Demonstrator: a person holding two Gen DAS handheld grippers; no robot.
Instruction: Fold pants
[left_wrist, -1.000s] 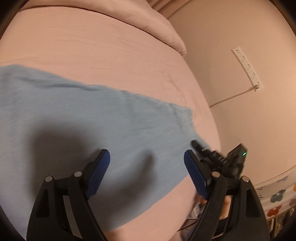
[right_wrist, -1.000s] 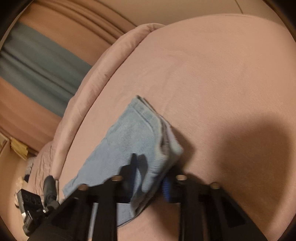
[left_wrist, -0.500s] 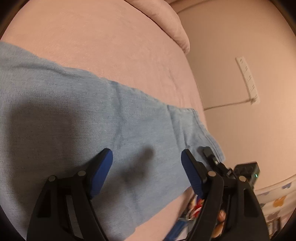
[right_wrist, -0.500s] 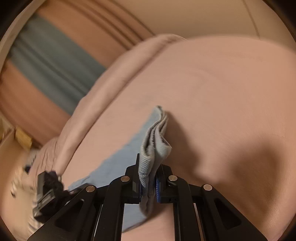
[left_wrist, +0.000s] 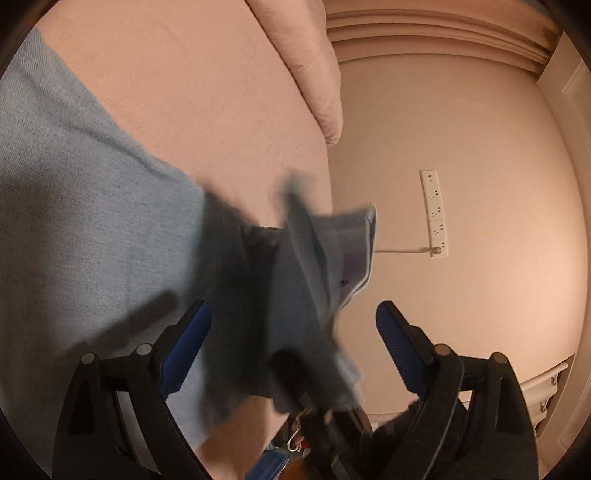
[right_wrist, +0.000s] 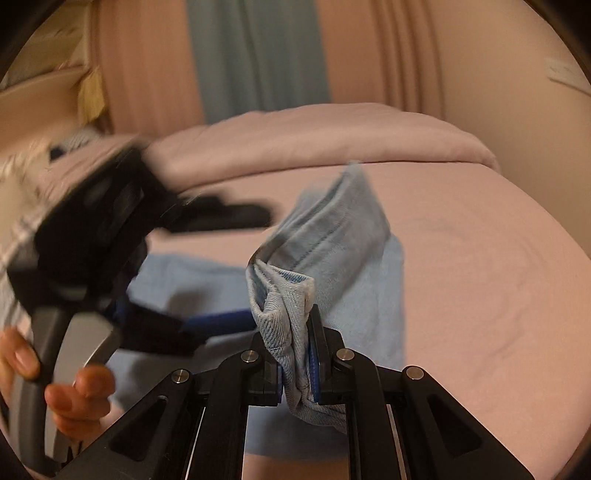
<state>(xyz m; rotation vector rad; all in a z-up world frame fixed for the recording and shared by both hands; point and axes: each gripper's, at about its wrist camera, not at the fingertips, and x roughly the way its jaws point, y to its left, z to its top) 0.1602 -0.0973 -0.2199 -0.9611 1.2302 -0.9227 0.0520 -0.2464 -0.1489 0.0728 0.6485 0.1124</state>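
Bed (right_wrist: 480, 277) first: pink sheet, my light blue pants (left_wrist: 92, 229) spread flat across it. My right gripper (right_wrist: 295, 365) is clamped tight on the bunched hem end (right_wrist: 288, 306), lifted clear of the sheet and doubled toward the rest of the pants. So the lengthwise fold is mid-carry, I'd say. My left gripper (left_wrist: 293, 343) has just been opening; its jaws are wide with raised cloth between them, pads (left_wrist: 188, 347) not pressing on it. Next: lay the hem on the far end, edges matched, then release. No brand or readable writing anywhere.
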